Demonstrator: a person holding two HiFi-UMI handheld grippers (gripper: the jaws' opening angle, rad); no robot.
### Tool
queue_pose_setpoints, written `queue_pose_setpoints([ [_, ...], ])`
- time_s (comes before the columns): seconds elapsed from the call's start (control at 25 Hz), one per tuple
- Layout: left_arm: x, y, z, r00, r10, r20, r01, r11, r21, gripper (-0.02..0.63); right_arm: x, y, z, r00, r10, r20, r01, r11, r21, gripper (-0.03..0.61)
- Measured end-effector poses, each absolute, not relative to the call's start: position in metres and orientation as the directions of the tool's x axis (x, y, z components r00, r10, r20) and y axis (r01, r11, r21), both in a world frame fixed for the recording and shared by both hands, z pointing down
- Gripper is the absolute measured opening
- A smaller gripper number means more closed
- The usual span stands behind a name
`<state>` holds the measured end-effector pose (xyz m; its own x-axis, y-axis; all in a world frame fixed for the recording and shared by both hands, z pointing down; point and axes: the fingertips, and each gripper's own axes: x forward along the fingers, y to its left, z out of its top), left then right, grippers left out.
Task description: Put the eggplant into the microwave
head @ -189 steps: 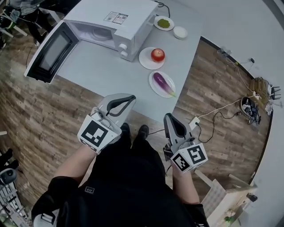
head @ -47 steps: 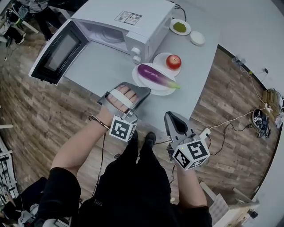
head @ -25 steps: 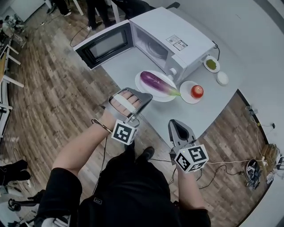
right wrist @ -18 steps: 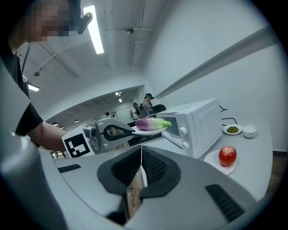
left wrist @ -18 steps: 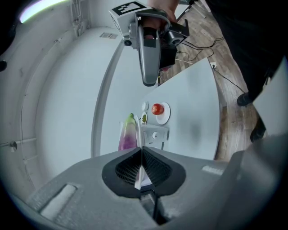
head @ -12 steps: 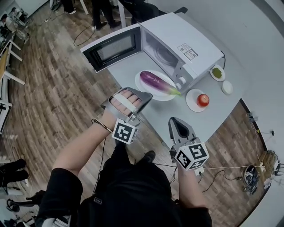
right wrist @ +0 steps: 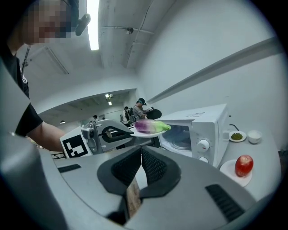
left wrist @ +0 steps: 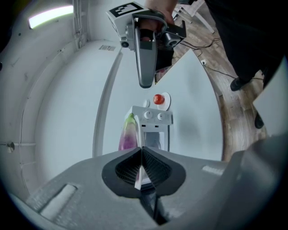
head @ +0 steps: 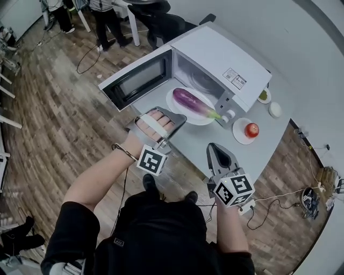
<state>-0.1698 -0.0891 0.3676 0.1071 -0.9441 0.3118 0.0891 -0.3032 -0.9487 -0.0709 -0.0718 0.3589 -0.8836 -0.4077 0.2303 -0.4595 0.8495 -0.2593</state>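
A purple eggplant (head: pixel 193 102) lies on a white plate (head: pixel 179 110). My left gripper (head: pixel 174 119) is shut on the plate's near rim and holds it level in the air, just before the open cavity of the white microwave (head: pixel 223 59). In the left gripper view the eggplant (left wrist: pixel 128 134) shows past the shut jaws, with the microwave (left wrist: pixel 155 123) behind it. The right gripper view shows the eggplant (right wrist: pixel 150 127) and the left gripper (right wrist: pixel 112 133) beside the microwave (right wrist: pixel 198 130). My right gripper (head: pixel 216 147) hangs shut and empty near the table's edge.
The microwave door (head: pixel 137 80) stands swung open to the left. A red apple (head: pixel 251 129) on a small plate, a dish of green food (head: pixel 263 95) and a white bowl (head: pixel 275 109) sit right of the microwave. People (head: pixel 102 11) stand at the back; cables (head: pixel 269 207) lie on the wooden floor.
Both grippers have moved toward the microwave. The plate with the eggplant, still held by the left gripper, has come from beside the door to just before the open cavity.
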Motion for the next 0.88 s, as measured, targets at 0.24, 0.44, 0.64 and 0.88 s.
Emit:
queue_pose_setpoints([
  [0.24,-0.205,-0.095,0.366,0.186,-0.930,0.317,0.111,-0.301,-0.947,0.015,-0.108,-0.076,0.357,-0.846,-0.487,0.219,-0.532,0.804,-0.267,0.017],
  [0.44,-0.217,-0.107,0.372,0.222,-0.921,0.320,0.064,-0.314,-0.947,0.015,-0.119,-0.084,0.370,-0.831,-0.501,0.240,-0.554,0.786,-0.275,0.017],
  [0.64,-0.218,-0.126,0.380,0.234,-0.920,0.314,0.078,-0.304,-0.950,0.015,-0.120,-0.101,0.375,-0.831,-0.495,0.255,-0.552,0.791,-0.264,0.017],
  [0.88,-0.218,-0.143,0.383,0.258,-0.918,0.300,0.076,-0.290,-0.954,0.015,-0.127,-0.122,0.375,-0.831,-0.486,0.270,-0.548,0.798,-0.251,0.017],
])
